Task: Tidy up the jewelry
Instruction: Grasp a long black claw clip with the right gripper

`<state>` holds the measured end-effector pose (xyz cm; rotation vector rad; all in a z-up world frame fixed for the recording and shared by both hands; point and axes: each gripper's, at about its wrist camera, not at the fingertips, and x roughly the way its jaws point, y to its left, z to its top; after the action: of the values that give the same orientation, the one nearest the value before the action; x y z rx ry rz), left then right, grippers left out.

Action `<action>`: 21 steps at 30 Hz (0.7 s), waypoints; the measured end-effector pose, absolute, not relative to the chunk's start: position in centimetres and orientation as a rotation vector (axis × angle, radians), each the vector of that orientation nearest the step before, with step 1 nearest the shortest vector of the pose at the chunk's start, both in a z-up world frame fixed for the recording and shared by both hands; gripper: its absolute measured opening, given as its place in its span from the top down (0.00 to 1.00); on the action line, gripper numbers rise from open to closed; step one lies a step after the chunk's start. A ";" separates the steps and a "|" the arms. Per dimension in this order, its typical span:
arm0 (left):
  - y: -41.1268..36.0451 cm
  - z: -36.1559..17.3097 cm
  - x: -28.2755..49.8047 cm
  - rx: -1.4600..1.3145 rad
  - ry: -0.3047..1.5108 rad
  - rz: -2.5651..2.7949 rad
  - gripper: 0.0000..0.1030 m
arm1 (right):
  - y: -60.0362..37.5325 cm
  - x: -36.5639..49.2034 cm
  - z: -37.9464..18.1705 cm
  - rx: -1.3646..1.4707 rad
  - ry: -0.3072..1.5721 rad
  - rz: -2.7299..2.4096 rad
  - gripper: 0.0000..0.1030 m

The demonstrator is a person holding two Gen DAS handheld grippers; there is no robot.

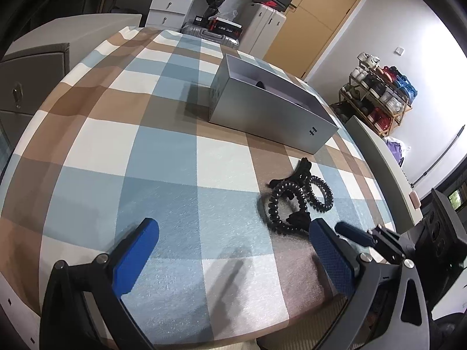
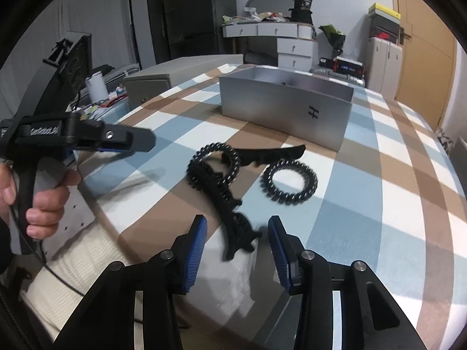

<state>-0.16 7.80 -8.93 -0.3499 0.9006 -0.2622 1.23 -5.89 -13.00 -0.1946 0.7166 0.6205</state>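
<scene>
Wide bare tabletop (image 1: 151, 151) is left open on the left. The far side is blocked by the grey box (image 1: 271, 110); the near right is cluttered by black hair clips (image 2: 233, 204) and coil ties (image 2: 289, 183).

The near hair claw (image 2: 238, 237) between the right gripper's (image 2: 238, 243) fingers is motion-blurred — the grey box's (image 2: 284, 110) contents beyond stay mostly hidden.

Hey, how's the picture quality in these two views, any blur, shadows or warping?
Left wrist view: sharp, fisheye bends the checked tablecloth; the open grey box casts a soft shadow leftward. Right wrist view: the black hair claw clip nearest the right gripper is motion-blurred; the black spiral hair tie stays crisp.
</scene>
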 end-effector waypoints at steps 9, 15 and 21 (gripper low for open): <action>8.1 -9.0 -0.4 -0.329 0.901 -0.249 0.03 | -3.3 1.8 -13.3 -0.293 0.696 0.685 0.68; 7.9 -9.0 0.0 -0.335 0.910 -0.250 0.03 | -4.0 1.4 -13.2 -0.249 0.719 0.693 0.83; 7.1 -8.8 0.4 -0.311 0.907 -0.274 0.03 | -6.6 1.4 -12.4 -0.100 0.702 0.663 0.83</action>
<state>0.41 7.12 -8.75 -0.3113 0.9071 -0.2738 1.41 -6.64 -12.38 -0.1004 0.7016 0.6629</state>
